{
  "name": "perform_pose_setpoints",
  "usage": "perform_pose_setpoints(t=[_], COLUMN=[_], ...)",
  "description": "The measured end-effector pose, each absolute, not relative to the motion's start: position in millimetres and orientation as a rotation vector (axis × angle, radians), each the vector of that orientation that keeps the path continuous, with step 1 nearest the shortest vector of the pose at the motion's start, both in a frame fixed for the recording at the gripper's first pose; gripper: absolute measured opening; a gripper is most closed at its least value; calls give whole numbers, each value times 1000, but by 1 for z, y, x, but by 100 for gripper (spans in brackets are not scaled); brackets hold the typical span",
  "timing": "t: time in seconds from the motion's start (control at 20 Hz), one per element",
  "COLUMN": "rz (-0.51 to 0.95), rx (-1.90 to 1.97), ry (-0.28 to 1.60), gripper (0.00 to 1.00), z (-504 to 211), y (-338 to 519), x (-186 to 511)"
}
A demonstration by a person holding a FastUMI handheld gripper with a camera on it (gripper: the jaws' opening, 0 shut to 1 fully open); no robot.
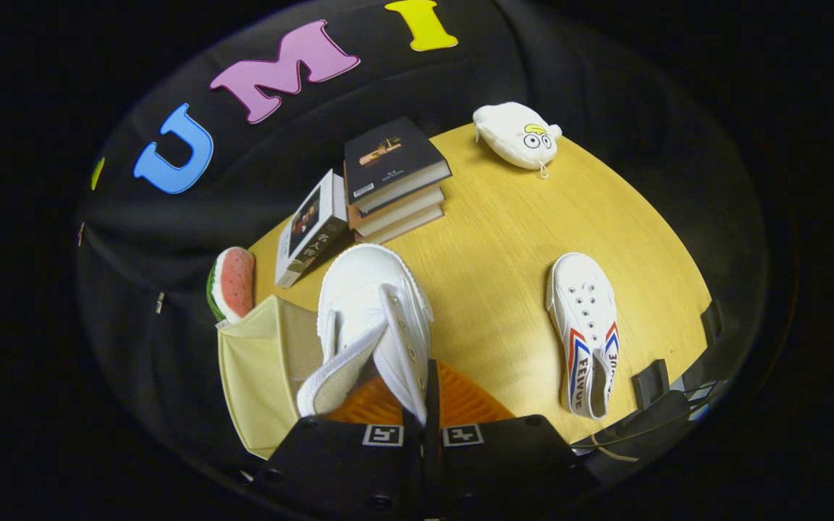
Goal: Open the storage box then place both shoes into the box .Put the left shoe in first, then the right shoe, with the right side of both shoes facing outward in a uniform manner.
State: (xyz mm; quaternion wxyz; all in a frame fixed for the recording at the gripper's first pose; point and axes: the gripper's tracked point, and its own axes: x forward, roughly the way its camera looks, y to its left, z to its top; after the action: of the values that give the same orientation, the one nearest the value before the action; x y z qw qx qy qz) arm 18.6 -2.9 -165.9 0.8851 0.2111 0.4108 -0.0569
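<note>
My gripper [423, 416] is shut on a white canvas shoe [370, 304], pinching the side of its collar between both fingers. The shoe hangs toe-forward above the wooden table [504, 246]. Below it and to the left stands the pale yellow storage box [261, 369], open, with its orange lid [460, 398] lying just under the fingers. The second white shoe [585, 329], with red and blue stripes at its heel, lies flat on the table to the right of the fingers, toe pointing away.
Beyond the held shoe a stack of books [395, 181] rests on the table, with another book [312, 228] leaning against it. A watermelon-slice toy [232, 282] sits behind the box. A white plush pouch [518, 135] lies at the table's far edge.
</note>
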Motion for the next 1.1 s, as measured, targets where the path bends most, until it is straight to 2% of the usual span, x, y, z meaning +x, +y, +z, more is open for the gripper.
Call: perform_pose_setpoints(t=[0.25, 0.45, 0.75, 1.1], rz=[-40, 24, 56, 28], rx=[543, 569, 581, 521], ry=[827, 834, 905, 966], gripper=[5, 5, 5, 5], z=[-121, -115, -148, -194], y=[68, 126, 203, 237], x=[24, 29, 20, 25])
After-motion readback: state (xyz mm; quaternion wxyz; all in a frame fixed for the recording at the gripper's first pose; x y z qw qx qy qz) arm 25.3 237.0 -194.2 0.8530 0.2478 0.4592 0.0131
